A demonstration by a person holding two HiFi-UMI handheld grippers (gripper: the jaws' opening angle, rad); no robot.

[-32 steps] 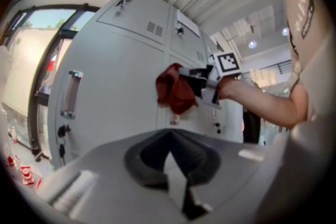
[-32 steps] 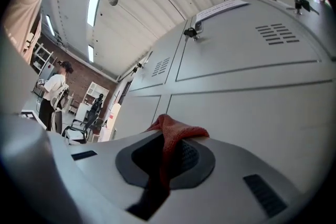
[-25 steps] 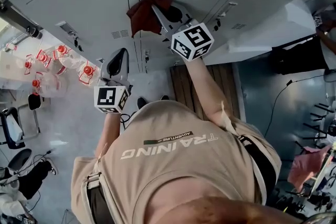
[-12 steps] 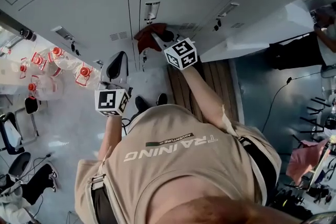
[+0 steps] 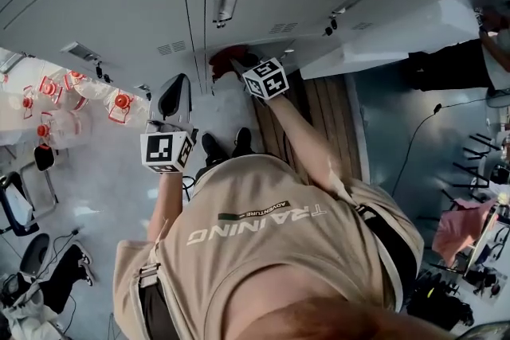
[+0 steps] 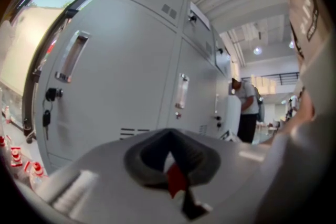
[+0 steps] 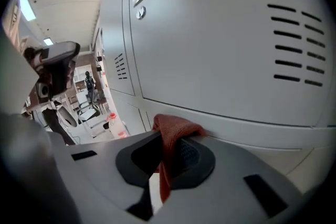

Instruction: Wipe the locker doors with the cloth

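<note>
Our right gripper pinches the red cloth between its jaws. The fold bulges past the tips and touches the lockers just under the bottom edge of a vented door. Our left gripper hangs apart from the cloth, jaws pressed together on nothing.

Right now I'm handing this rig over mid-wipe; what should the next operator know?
Right gripper: shut on the red cloth, which is pressed against the locker front just under a vented locker door.
Left gripper: shut, holding nothing, held low in front of the lockers and touching no door.
Done: cannot tell; the doors show no trace of where the cloth has been.
Left: probably run the cloth over the neighbouring doors, including round the handles. Treat every door as unwiped unless told otherwise.
</note>
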